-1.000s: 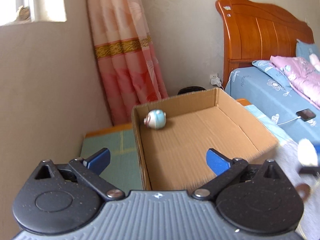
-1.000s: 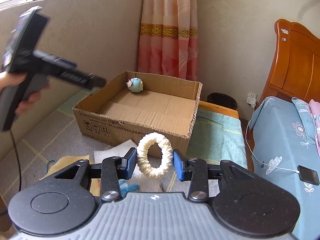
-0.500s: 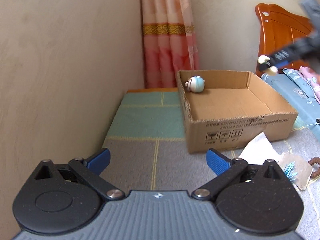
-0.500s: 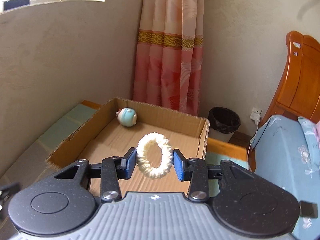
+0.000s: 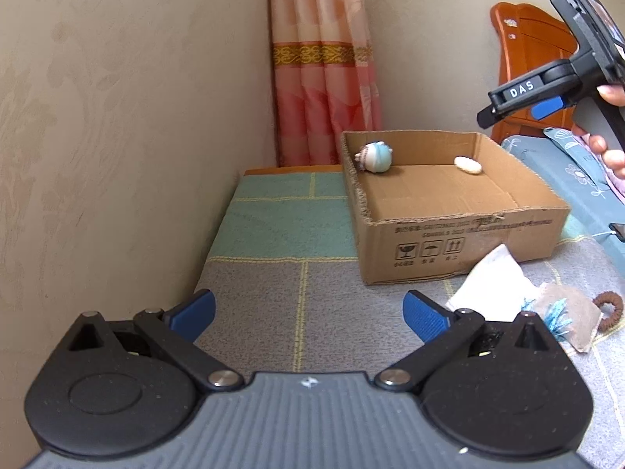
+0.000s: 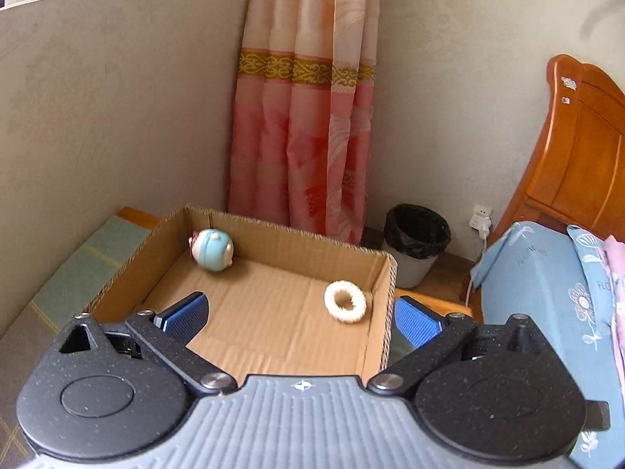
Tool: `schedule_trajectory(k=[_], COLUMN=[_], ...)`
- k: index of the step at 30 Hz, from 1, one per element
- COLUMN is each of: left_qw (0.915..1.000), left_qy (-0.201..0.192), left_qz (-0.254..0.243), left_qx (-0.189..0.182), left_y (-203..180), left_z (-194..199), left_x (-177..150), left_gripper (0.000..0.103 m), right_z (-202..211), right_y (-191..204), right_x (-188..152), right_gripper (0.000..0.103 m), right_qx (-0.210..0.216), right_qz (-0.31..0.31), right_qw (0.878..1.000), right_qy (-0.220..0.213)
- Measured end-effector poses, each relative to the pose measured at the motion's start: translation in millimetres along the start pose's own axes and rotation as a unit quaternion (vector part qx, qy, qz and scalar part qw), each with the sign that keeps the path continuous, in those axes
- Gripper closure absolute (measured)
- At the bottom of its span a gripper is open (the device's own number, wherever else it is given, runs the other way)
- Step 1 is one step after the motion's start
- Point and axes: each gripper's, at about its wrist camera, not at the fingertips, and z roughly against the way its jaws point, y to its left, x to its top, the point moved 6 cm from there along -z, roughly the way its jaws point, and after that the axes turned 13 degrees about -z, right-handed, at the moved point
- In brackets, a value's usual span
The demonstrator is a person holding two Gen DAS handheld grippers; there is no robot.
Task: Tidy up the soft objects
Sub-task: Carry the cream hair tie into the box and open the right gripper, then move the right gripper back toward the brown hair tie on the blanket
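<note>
Hovering low over the patterned mat (image 5: 273,297), the left gripper (image 5: 308,314) has its blue pads spread wide with nothing between them. Just beyond its right pad lie a white cloth (image 5: 488,289), a grey-brown pouch with a blue tassel (image 5: 562,312) and a brown hair tie (image 5: 609,310), all on the mat in front of the cardboard box (image 5: 461,242). The right gripper (image 6: 299,314) hangs above the near part of the box (image 6: 386,312), its pads likewise spread apart and holding nothing. Inside the box, the fluffy white ring (image 6: 345,301) lies flat on the floor near the right wall, well apart from the round blue-and-white plush toy (image 6: 212,249) at the far left corner. Behind the box are a pink curtain (image 6: 304,129), a black bin (image 6: 416,238) and a wooden headboard (image 6: 582,164).
</note>
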Motion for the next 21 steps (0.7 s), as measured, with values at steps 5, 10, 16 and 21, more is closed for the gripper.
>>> schedule_trajectory(k=[5,10,16,21], left_qw=[0.9998,0.9996,0.9994,0.9995], left_qy=[0.005,0.002,0.002,0.009], left_qz=[-0.012,-0.019,-0.023,-0.022], left_qx=[-0.014,-0.022,-0.024,-0.021], left_y=[-10,-18,-22,-23], left_z=[5,12,17,16], left_x=[3,3,3,2], left_gripper=[0.001,0.001,0.001,0.001], right_z=[18,31,36,40], right_y=[2,1,-5,-15], right_x=[-13,-31,-61,-94], right_gripper=[0.000,0.000,0.000,0.000], right_qx=[0.001,0.009,0.024,0.049], right_qz=[0.001,-0.007,-0.031,-0.062], right_qw=[1.000,1.000,0.999,0.996], right_qy=[0.004,0.010,0.020,0.046])
